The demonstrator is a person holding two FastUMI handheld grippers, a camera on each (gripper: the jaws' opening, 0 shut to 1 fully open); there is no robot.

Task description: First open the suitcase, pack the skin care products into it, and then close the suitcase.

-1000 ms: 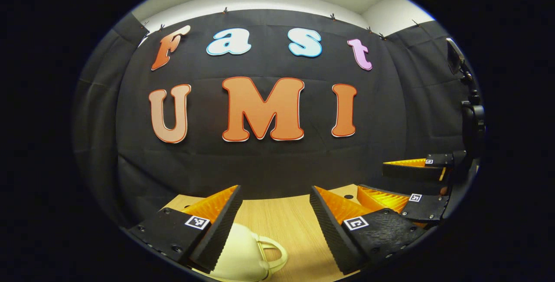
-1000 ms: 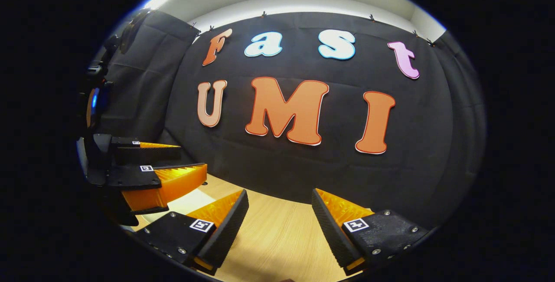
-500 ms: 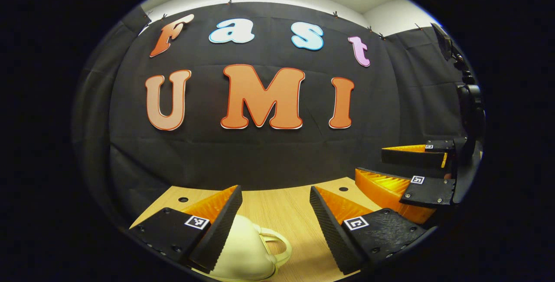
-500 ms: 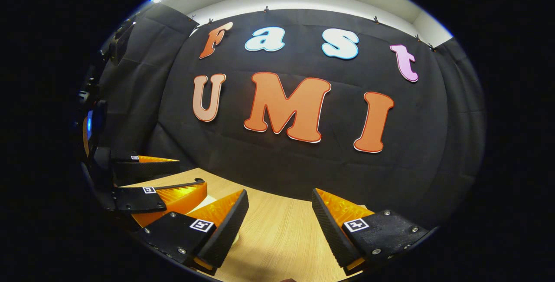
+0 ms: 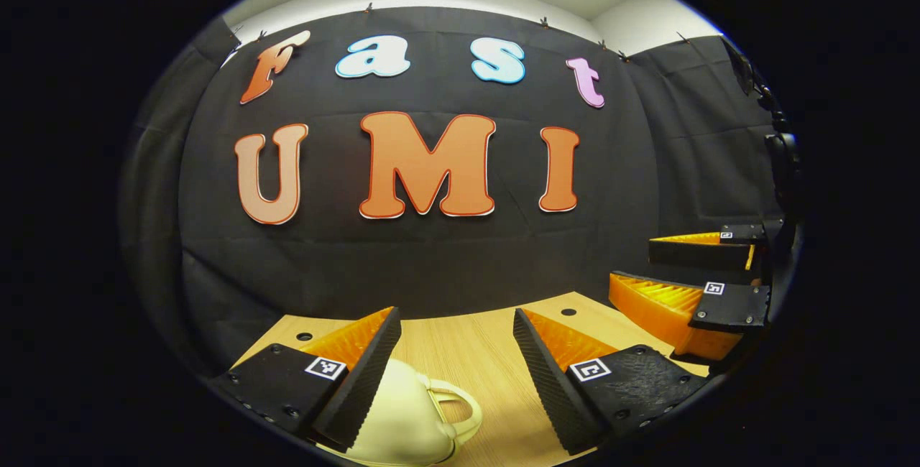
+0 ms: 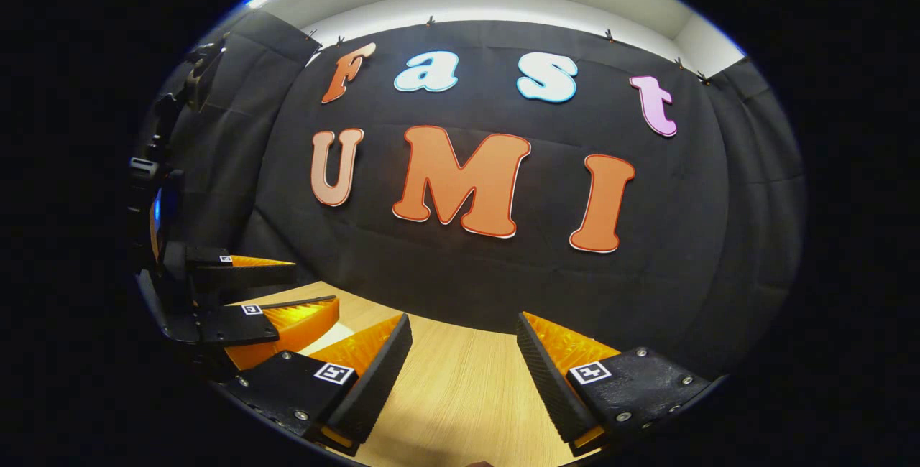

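Since a second ago the right gripper (image 5: 701,276) has drifted rightward in the left gripper view. Both grippers gape wide, empty. The cream suitcase (image 5: 402,420) lies on the wooden table (image 5: 467,359) under the left gripper (image 5: 453,370), handle pointing right.

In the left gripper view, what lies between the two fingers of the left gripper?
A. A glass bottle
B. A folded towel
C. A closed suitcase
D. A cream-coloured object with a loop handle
D: a cream-coloured object with a loop handle rests on the wooden table, low between the open fingers of the left gripper.
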